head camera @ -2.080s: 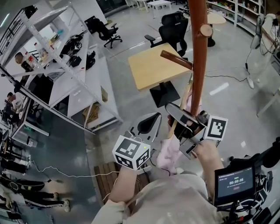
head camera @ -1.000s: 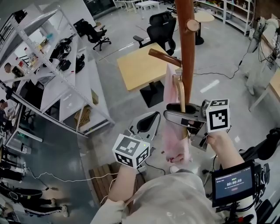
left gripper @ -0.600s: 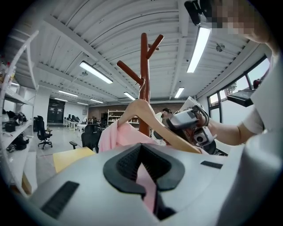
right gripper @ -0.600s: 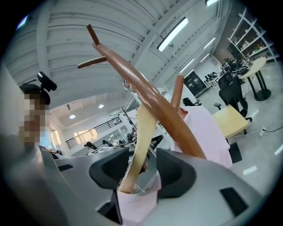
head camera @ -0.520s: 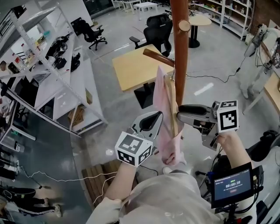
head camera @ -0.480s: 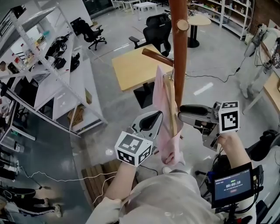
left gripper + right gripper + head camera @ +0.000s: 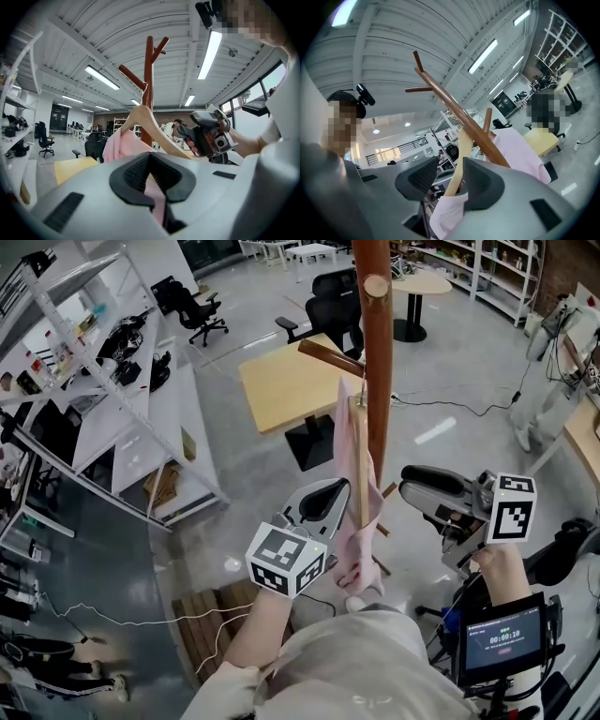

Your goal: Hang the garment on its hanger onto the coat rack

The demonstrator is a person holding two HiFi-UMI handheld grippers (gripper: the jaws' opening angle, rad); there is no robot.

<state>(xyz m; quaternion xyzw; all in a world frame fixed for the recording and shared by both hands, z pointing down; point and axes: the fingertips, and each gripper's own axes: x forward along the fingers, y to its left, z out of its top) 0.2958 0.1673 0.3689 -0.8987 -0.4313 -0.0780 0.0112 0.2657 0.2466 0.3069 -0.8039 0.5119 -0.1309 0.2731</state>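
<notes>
Two handheld tools at work around a coat stand. From the head view: shows a pink garment [image 7: 352, 498] on a wooden hanger [image 7: 361, 460], hung at a slanted peg [image 7: 330, 357] of the brown coat rack [image 7: 378, 381] and lying close along its pole. Finds the left gripper [image 7: 323, 504] low at the cloth's left edge, black jaws pinched on the fabric. Puts the right gripper [image 7: 424, 495] off to the pole's right, apart from hanger and cloth, jaws spread and empty. Takes in a yellow table [image 7: 281, 390] behind the rack and white shelving [image 7: 122, 409] at left.

From the left gripper view: looks up along closed jaws of the left gripper [image 7: 151, 180], a strip of pink cloth caught between them. Catches the wooden hanger [image 7: 154, 133] rising above the pink garment [image 7: 119, 145], the coat rack [image 7: 148, 79] forking against the ceiling, and the right gripper [image 7: 197, 136] just beyond.

From the right gripper view: looks between parted jaws of the right gripper [image 7: 451, 180], nothing clamped. Frames the wooden hanger [image 7: 457, 173] and pink garment [image 7: 520, 150] in and past the gap, with the coat rack [image 7: 459, 112] slanting across.
</notes>
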